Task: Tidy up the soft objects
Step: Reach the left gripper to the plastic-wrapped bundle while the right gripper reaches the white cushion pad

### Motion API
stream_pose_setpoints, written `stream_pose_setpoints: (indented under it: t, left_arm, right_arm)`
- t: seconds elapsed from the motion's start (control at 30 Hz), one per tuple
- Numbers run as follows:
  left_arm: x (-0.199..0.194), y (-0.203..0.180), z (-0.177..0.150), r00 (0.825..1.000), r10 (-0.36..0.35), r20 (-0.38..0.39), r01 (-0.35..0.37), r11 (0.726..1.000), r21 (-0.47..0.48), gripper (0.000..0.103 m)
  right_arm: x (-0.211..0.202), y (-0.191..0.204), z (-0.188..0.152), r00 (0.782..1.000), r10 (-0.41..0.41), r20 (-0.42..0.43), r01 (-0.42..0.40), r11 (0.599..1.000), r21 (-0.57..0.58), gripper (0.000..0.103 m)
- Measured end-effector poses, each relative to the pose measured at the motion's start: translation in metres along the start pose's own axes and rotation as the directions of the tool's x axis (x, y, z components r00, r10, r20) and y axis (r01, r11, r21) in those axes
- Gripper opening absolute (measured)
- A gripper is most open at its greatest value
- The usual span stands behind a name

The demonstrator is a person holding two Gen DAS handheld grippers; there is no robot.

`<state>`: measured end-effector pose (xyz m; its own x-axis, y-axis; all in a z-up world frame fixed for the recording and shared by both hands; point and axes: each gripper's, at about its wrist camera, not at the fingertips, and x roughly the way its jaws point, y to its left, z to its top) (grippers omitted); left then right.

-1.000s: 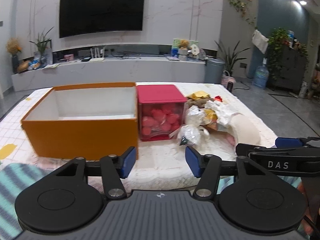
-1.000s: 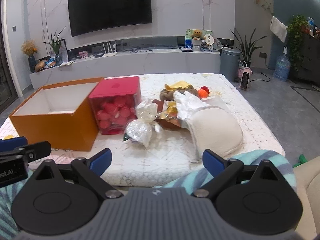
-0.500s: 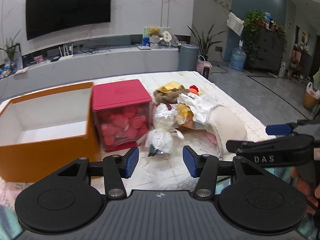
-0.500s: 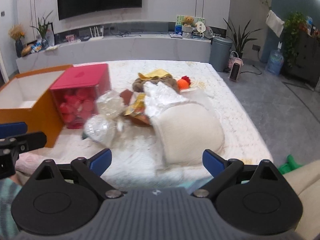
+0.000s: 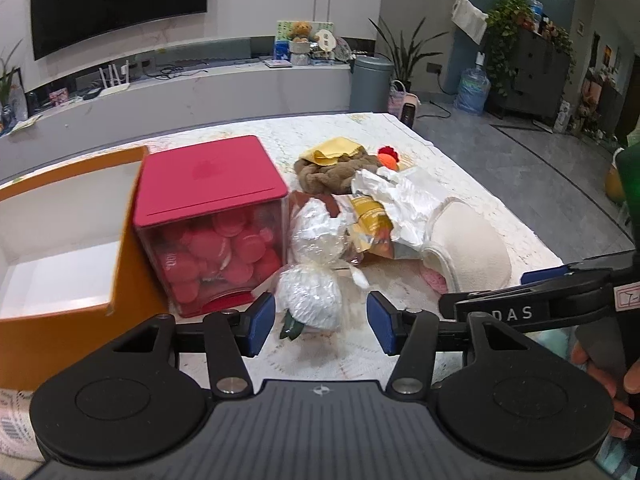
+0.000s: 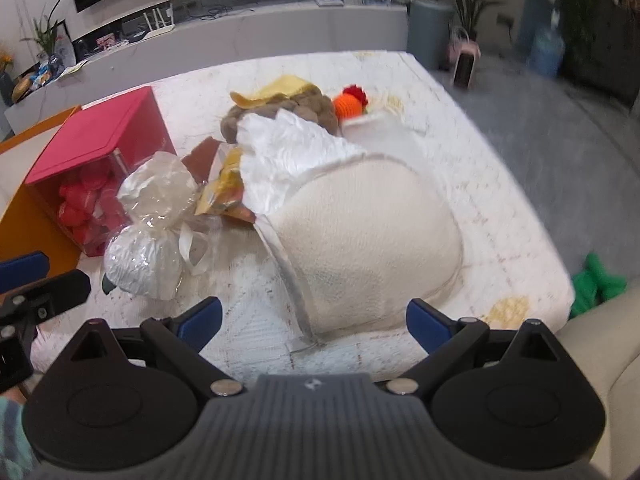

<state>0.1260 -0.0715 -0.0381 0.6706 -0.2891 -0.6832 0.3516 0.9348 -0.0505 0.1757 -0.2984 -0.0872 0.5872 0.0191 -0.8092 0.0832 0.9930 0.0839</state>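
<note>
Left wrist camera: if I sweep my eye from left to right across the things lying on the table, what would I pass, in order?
orange box → red-lidded clear box → cellophane-wrapped bundle → crumpled white paper → cream cushion

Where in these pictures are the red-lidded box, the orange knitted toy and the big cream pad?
red-lidded box (image 5: 208, 176), left wrist view, middle of its red lid.
orange knitted toy (image 6: 347, 106), right wrist view, on its orange body.
cream pad (image 6: 360, 240), right wrist view, middle of its domed top.
</note>
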Motion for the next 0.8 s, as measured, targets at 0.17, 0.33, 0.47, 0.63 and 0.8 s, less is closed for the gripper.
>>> stream_pose_setpoints:
  t: [0.17, 0.33, 0.47, 0.63, 0.8]
  left_arm:
    - [0.015, -0.003, 0.004, 1.000, -0.003, -0.019, 0.004, 1.000, 0.020, 0.069]
    - [0.029, 0.001, 0.006, 0.999, -0.015, -0.043, 0.015, 1.000, 0.006, 0.072]
    - [0.045, 0.000, 0.012, 0.998, 0.007, -0.062, -0.007, 1.000, 0.015, 0.073]
    - [0.065, 0.003, 0.015, 0.996, 0.029, -0.080, -0.029, 1.000, -0.002, 0.073]
    - [0.073, 0.001, 0.013, 0.995, 0.069, -0.069, -0.069, 0.998, 0.010, 0.073]
  right_arm:
    - [0.006, -0.001, 0.001, 0.999, 0.016, -0.033, -0.016, 1.000, 0.008, 0.096]
    - [0.015, -0.006, 0.005, 0.997, 0.032, -0.068, -0.029, 0.999, 0.043, 0.095]
    - [0.023, -0.004, 0.011, 0.998, -0.010, -0.064, 0.012, 0.999, 0.038, 0.084]
    - [0.040, -0.012, 0.021, 0.995, -0.039, -0.089, 0.047, 0.995, 0.086, 0.084]
    - [0.052, -0.013, 0.026, 0.993, -0.055, -0.102, 0.066, 0.992, 0.106, 0.082]
